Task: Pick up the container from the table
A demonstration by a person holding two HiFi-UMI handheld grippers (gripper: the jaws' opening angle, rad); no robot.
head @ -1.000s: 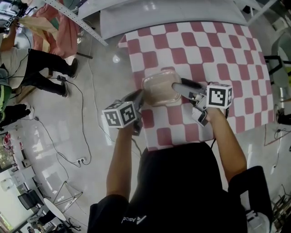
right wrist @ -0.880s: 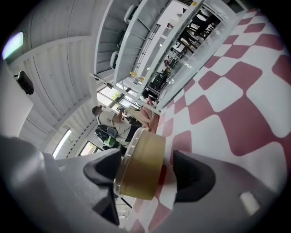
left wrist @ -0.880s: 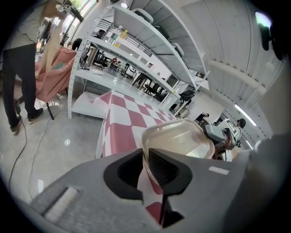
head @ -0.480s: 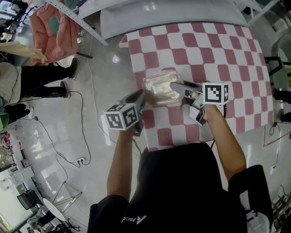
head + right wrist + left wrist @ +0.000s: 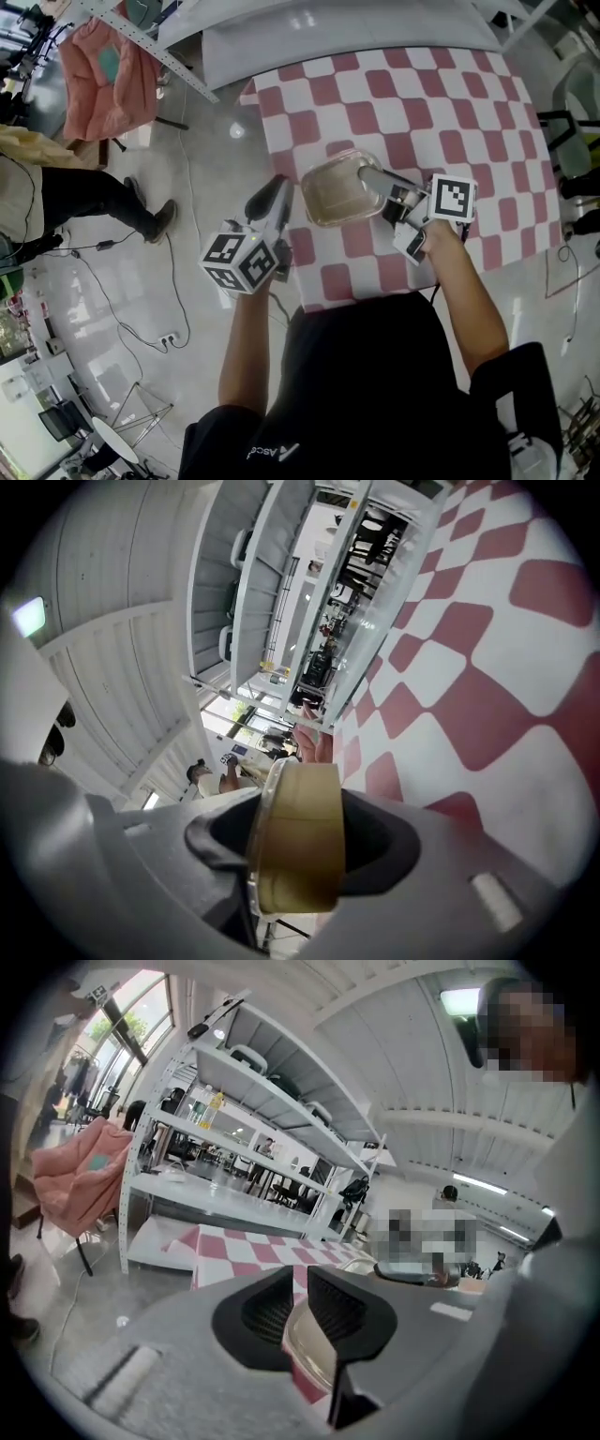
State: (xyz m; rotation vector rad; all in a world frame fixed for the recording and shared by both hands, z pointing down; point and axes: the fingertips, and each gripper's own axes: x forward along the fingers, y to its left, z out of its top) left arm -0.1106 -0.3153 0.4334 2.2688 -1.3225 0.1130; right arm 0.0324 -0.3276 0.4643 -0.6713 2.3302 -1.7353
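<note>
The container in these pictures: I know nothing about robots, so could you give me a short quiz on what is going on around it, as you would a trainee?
1. True or false: the right gripper is shut on the container.
2. What covers the table? A) plain white cloth B) red and white checks C) blue stripes
3. Fill in: in the head view, the left gripper is on the container's ____ side.

Key:
1. True. Its jaws have just been closing, and the container's wall is between them.
2. B
3. left
</note>
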